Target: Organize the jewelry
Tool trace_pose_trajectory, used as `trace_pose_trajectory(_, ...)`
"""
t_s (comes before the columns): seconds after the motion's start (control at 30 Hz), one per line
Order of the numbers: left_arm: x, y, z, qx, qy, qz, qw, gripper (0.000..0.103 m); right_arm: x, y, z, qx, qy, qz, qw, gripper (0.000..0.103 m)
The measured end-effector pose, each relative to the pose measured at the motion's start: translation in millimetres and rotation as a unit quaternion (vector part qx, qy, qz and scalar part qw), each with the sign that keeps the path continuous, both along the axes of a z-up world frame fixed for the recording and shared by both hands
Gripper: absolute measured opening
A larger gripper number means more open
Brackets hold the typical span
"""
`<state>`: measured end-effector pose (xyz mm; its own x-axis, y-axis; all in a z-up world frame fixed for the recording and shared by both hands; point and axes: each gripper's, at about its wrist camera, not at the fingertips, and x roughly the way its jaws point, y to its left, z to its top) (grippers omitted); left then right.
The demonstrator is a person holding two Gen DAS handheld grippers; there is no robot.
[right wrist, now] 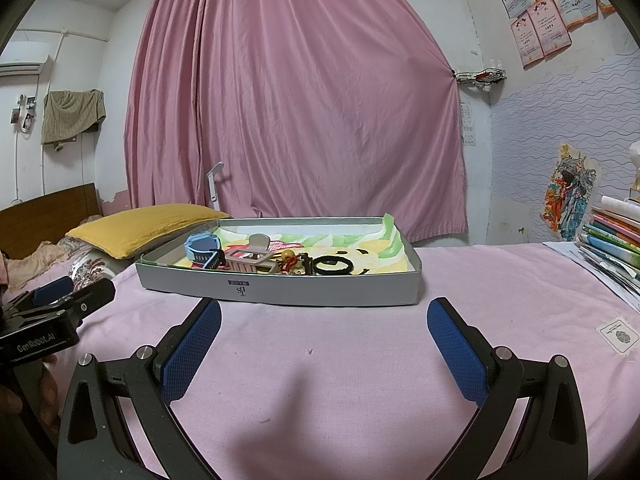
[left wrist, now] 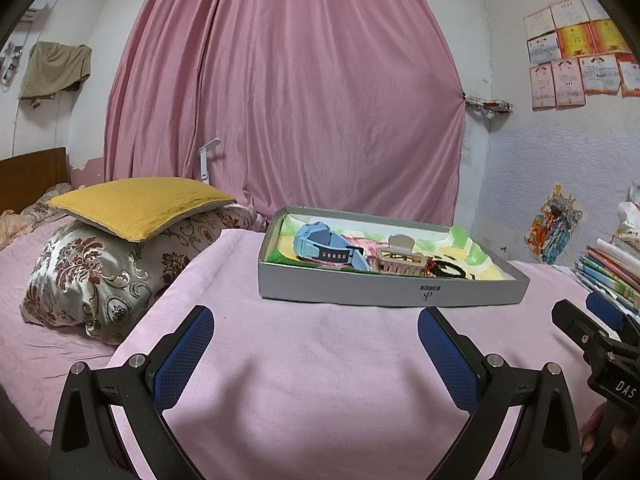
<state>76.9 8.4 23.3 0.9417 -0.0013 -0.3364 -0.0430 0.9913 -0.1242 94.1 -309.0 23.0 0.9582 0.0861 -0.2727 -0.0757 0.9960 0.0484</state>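
Lying ahead of both wide-spread, empty tongs, left gripper (left wrist: 316, 344) and right gripper (right wrist: 324, 336), the grey tray (right wrist: 320, 294) holds, left to right, blue watch (right wrist: 202, 252), beige hair claw (right wrist: 252, 262), black hair tie (right wrist: 334, 266). Judged light; watch strap pliable, claw rigid and slippery, best pinched across its spine.

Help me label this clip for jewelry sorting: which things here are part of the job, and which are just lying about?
Part of the job:
grey box
blue watch
beige hair claw
red bead charm
black hair tie
left gripper, open
right gripper, open

Lying about:
yellow pillow
floral pillow
book stack
white lamp
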Motion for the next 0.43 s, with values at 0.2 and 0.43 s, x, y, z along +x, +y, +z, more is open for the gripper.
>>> trace_pose_trajectory(0.2, -0.9, -1.5, -2.3, 0.012, 0.006, -0.001, 0.9999, 0.102, -0.3, 0.5, -0.1, -0.001, 0.0, 0.0, 1.0, 0.101)
trace_pose_trajectory(0.43, -1.8, -3.2, -0.4, 0.019, 0.005, -0.001, 0.9998, 0.102, -1.4, 6.0, -2.1, -0.003, 0.002, 0.002, 1.0, 0.101)
